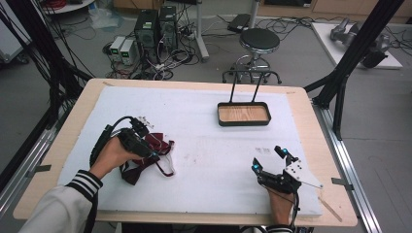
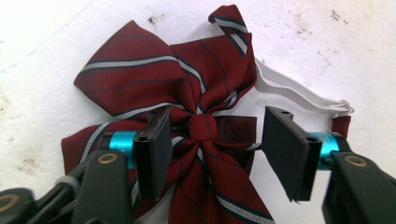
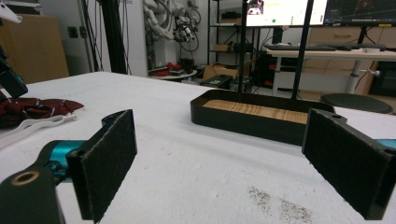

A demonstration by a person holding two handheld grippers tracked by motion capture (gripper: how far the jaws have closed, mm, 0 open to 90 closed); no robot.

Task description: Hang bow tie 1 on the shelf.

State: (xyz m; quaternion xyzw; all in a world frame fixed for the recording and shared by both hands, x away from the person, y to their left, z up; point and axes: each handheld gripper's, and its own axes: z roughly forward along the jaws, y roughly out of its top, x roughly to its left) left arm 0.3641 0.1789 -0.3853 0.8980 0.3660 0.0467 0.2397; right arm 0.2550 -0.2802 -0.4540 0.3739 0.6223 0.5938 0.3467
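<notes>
**Left gripper closing in on the bow tie's knot**

The maroon striped bow tie (image 2: 187, 126) lies flat on the white-covered table (image 1: 209, 160), well to the left of the black tray (image 1: 243, 114) and nearer the person's edge. Its white elastic strap (image 2: 299, 93) trails out on the tray's side of the fabric.

The left gripper (image 2: 212, 140) sits right over the bow tie, its 2 fingers (image 2: 156, 144) about half spread and straddling the central knot. The near finger lies over the cloth of 1 wing; whether the pads press the knot yet I cannot tell, and a gap shows beside the far finger. The right gripper (image 3: 224, 163) rests on the table on the near side of the tray, well apart from the bow tie, its fingers wide and holding nothing.

As a judgement, the bow tie is light, soft and floppy: the wings will droop and the strap will dangle once lifted. The knot looks the firmest and thickest spot, so pinching there should carry the whole piece; a grip on a wing alone would likely slide off or bunch the fabric.

The tray is shallow, with a wood-grain floor and 2 thin upright rods behind it. Nothing lies in it.
</notes>
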